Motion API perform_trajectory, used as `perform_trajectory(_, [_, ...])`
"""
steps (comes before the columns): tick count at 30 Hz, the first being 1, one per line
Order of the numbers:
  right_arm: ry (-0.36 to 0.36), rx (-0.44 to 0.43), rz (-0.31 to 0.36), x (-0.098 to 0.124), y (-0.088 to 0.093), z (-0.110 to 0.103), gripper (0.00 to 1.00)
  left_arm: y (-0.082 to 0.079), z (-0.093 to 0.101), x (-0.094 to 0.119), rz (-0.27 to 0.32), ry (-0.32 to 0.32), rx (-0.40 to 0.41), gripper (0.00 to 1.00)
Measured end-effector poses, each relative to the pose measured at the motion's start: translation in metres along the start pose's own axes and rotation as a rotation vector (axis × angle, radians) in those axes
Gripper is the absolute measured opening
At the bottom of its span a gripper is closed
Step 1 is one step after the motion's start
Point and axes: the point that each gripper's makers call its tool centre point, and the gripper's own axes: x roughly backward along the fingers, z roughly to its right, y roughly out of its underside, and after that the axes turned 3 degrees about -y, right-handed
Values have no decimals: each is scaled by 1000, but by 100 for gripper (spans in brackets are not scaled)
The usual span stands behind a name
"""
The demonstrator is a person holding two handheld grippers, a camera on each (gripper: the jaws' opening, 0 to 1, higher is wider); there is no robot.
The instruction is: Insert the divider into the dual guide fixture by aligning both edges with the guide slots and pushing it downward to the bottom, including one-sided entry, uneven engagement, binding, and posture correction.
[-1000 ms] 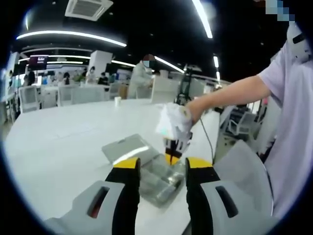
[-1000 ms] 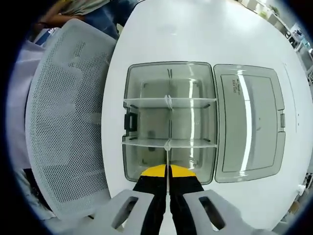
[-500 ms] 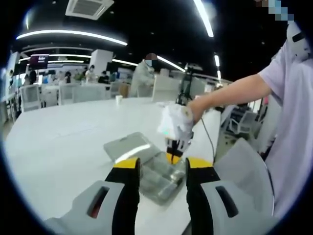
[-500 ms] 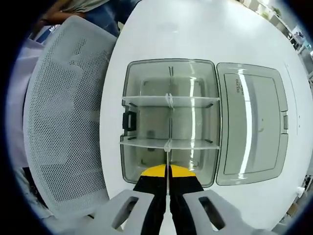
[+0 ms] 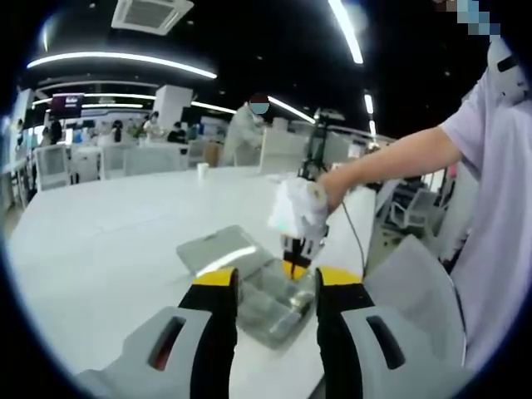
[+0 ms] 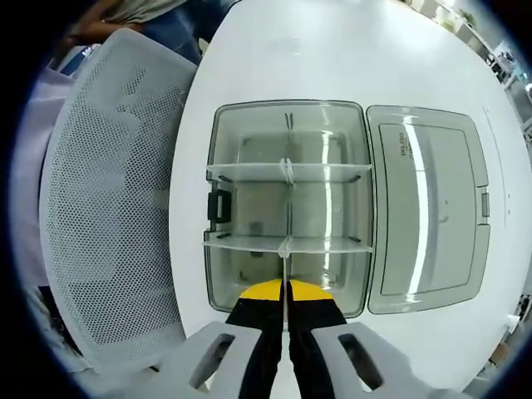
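In the right gripper view, the right gripper [image 6: 284, 306] has its two jaws pressed tight on a thin clear divider [image 6: 284, 270] — it stands on edge just ahead of the yellow tips, over the near end of the clear box [image 6: 218, 158]. Two more dividers [image 6: 287, 172] lie across the box, one behind the other. The lid [image 6: 424, 208] lies open flat beside the box. A white mesh chair [image 6: 108, 199] sits on the other side, past the white table [image 6: 349, 50].

In the left gripper view, the left gripper [image 5: 277, 291] has its jaws wide apart, holding nothing — the box [image 5: 270, 303] sits just ahead between them. Farther off, a gloved hand [image 5: 298, 208] holds the right gripper [image 5: 293, 266] above the box.
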Motion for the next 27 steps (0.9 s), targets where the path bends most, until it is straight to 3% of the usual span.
perform_trajectory(27, [3,-9,5,-2,2,4,0,-2,-8,8,4,-26,1,41])
